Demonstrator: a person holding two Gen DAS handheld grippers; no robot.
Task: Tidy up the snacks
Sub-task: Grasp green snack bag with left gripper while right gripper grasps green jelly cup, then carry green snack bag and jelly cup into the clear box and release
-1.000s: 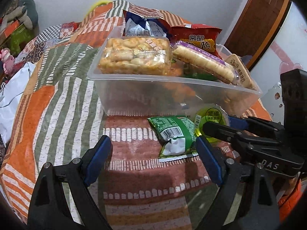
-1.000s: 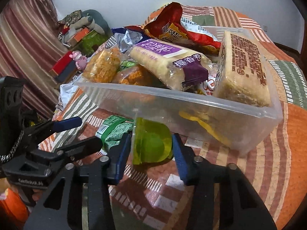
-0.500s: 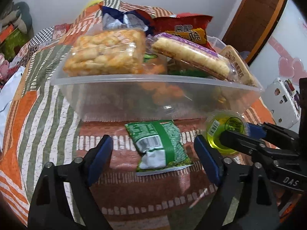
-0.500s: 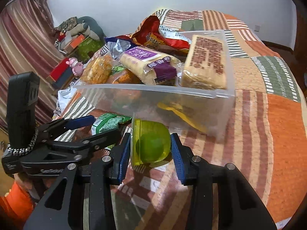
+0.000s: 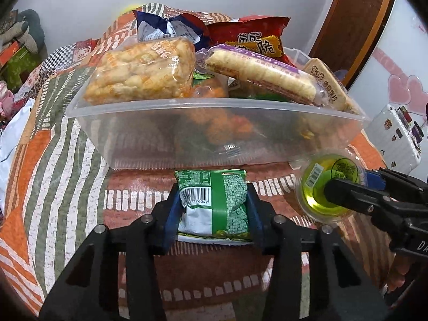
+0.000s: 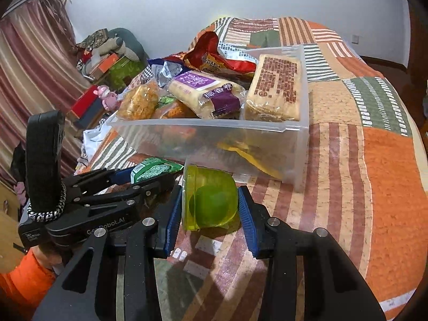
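Observation:
A clear plastic bin [image 5: 149, 123] full of snack packs sits on the patchwork quilt; it also shows in the right wrist view [image 6: 299, 155]. My left gripper [image 5: 211, 208] is shut on a green snack packet [image 5: 214, 200] lying just in front of the bin. My right gripper [image 6: 210, 208] is shut on a green jelly cup [image 6: 211, 200], held a little above the quilt to the right of the packet. The cup [image 5: 321, 184] and the right gripper's fingers [image 5: 355, 195] show at the right of the left wrist view.
In the bin are a puffed-snack pack [image 5: 141, 72], a purple wafer pack [image 5: 259, 72], a red chip bag [image 5: 254, 40] and a rice-cracker block [image 6: 275, 91]. Clutter and a curtain [image 6: 29, 61] stand left; a white case [image 5: 396, 131] stands right.
My left gripper has moved forward and closed on the green packet, which it straddled open before. My right gripper has lifted the jelly cup slightly and drawn back from the bin.

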